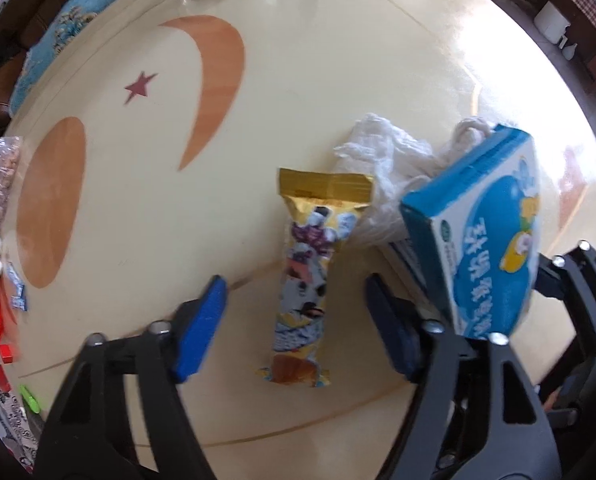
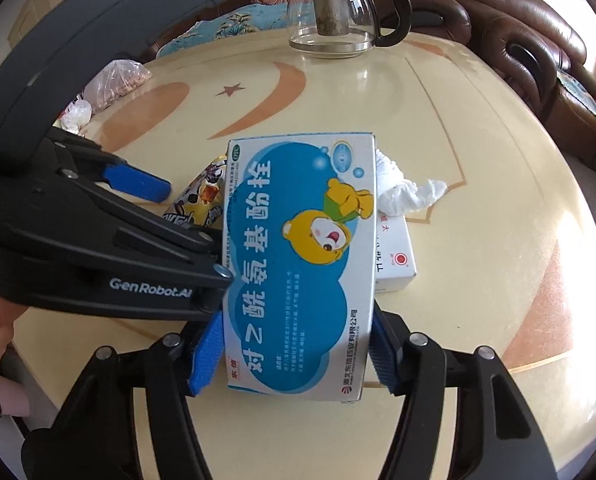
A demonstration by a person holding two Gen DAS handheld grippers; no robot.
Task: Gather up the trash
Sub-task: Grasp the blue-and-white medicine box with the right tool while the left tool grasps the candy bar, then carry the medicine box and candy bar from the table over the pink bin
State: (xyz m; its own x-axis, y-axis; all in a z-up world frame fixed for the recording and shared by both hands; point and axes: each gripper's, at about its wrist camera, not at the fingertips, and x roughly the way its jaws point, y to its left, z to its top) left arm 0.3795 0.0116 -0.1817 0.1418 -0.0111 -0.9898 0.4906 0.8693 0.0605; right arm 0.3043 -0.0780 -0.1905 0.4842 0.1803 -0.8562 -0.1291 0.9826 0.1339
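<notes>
— Blue-and-white, that medicine box (image 2: 298, 264); where does it sit against the right gripper (image 2: 294, 350)?

— Right between its blue pads. Each pad lies against a long side of the box, so the gripper is clamped on it near its lower end. The box stands over a white box (image 2: 395, 252) and beside crumpled tissue (image 2: 405, 194).

— And the left gripper (image 1: 294, 326)?

— Pointing down at the cream table (image 1: 138, 208), jaws apart. The gold snack wrapper (image 1: 309, 276) lies flat on the table, lengthwise in the gap. Neither pad touches it; there is clear table on both sides.

— How near are the two pieces of trash?

— Just beside each other. From the left wrist, the box's blue edge rises right of the wrapper, with the tissue behind them.

— Anything else on the table?

— A glass teapot (image 2: 337, 12) at the far edge.
</notes>
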